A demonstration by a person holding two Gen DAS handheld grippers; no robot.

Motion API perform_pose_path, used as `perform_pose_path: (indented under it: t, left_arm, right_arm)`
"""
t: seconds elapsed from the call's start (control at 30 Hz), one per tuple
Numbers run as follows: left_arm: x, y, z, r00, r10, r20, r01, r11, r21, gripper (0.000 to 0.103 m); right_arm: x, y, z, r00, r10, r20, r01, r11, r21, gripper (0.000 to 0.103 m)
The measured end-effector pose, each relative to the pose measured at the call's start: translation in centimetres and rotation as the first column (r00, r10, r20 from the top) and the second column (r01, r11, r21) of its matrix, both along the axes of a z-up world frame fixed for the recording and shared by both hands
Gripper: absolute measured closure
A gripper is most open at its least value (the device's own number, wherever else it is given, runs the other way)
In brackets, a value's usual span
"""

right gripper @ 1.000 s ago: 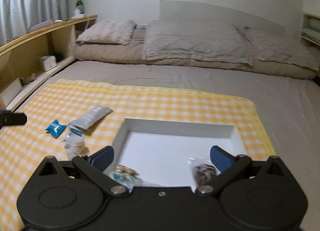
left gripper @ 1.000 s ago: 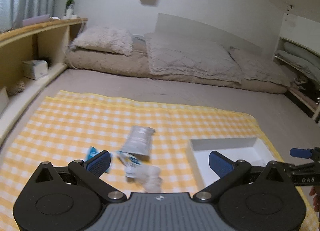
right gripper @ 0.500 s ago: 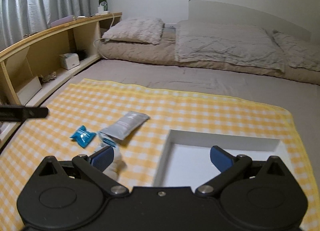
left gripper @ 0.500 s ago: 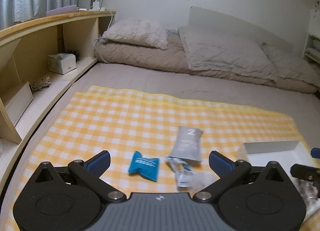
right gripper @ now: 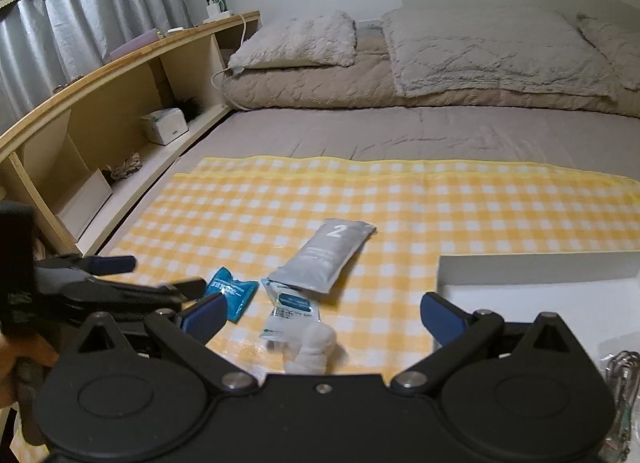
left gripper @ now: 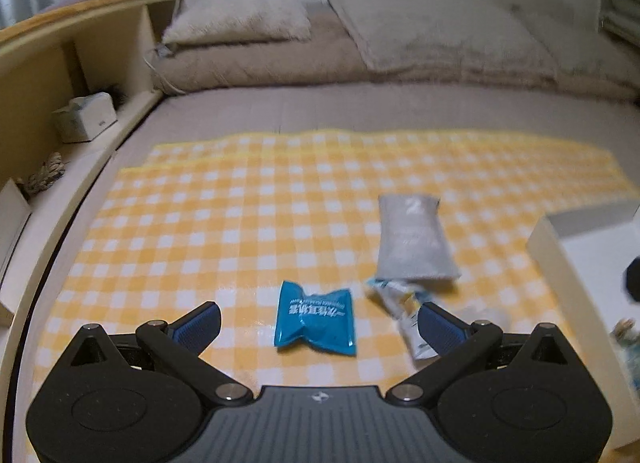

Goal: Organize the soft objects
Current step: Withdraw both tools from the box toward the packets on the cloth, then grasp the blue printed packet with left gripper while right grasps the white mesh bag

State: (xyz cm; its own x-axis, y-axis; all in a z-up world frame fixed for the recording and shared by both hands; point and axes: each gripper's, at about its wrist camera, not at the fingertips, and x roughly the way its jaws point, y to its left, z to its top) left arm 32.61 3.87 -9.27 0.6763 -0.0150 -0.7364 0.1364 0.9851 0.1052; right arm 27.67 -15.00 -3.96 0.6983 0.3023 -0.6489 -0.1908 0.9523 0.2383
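One clear packet [right gripper: 619,373] lies inside the white box [right gripper: 520,269].

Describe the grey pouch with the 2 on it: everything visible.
The grey pouch is a long, flat, matte silver-grey sachet that looks like foil or plastic, printed with a white "2" near its far end and faint small text below. It lies flat and sealed on the yellow checked cloth, angled diagonally in the right wrist view. Its near end overlaps the top of a white and blue packet. The blue packet sits apart to its left, the white box to its right. Neither gripper touches it.
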Motion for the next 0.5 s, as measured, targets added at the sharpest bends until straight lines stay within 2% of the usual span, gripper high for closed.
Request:
perform_pose_path:
  t: [0.1, 0.37, 0.5]
  left_arm:
    - [1.3, -0.3, -1.4, 0.999, -0.027, -0.027, 0.028, 0.999, 0.036, 0.0]
    - [4.5, -0.6, -4.1, 0.994, -0.019, -0.109, 0.017, 1.0, -0.019, 0.0]
    - [5.5, -0.4, -5.2, 0.991, 0.001, -0.133, -0.002, 1.0, -0.004, 0.001]
  right_arm:
    - [1.0, -0.1, -0.7, 0.999, -0.008, -0.035, 0.009, 0.999, 0.034, 0.0]
    - [3.2, -0.2, -2.6, 0.994, -0.041, -0.099, 0.051, 0.993, 0.103, 0.0]
    - [4.0, -0.2, -3.3, 0.992, -0.043, -0.122, 0.059, 0.99, 0.127, 0.0]
